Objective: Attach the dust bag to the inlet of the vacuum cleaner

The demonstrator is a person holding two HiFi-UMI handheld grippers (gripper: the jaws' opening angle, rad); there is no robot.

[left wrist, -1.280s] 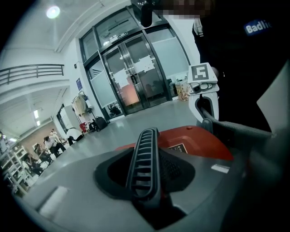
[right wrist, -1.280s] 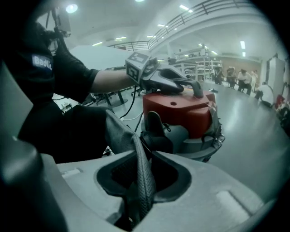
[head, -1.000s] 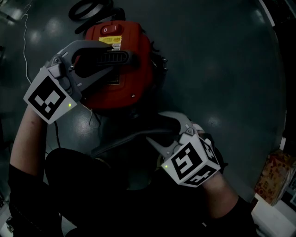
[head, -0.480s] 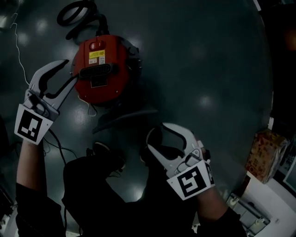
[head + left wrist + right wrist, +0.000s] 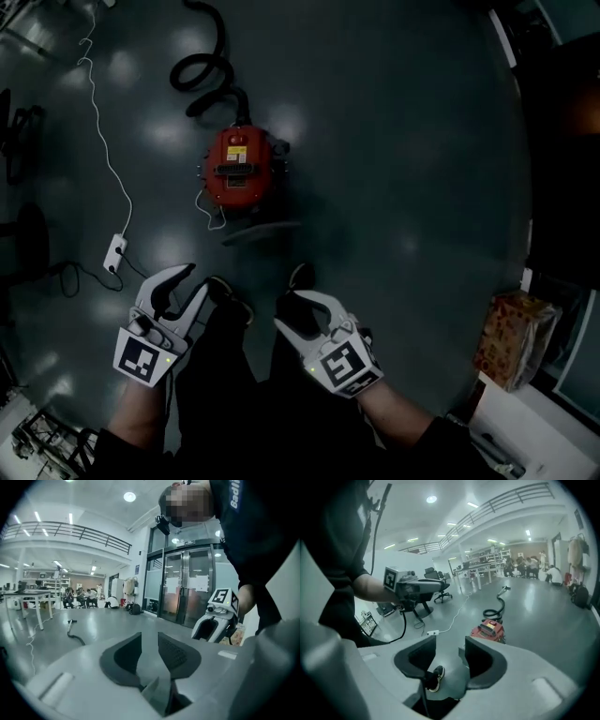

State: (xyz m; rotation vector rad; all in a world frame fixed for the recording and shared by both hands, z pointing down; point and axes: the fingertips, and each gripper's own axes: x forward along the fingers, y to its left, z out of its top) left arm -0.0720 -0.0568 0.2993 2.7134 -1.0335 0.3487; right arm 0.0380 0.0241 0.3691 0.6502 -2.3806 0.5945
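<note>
Two hand-held grippers hang empty at waist height over a workshop floor. The left gripper (image 5: 187, 284) has its jaws partway apart after just closing in, with only bare floor showing between them. The right gripper (image 5: 289, 309) stands wider, its jaws also just closing in. They frame a black shoe (image 5: 435, 676) far below but clamp nothing. The red vacuum cleaner (image 5: 234, 169) stands on the glossy grey floor (image 5: 403, 141), well ahead of both grippers, with its black hose (image 5: 202, 70) coiling away behind it. A flat grey piece (image 5: 261, 232), too dim to identify, lies just in front of the vacuum cleaner. A white cable (image 5: 94, 112) trails to a power strip (image 5: 115, 251) at left, and a carton (image 5: 511, 339) sits at far right.
</note>
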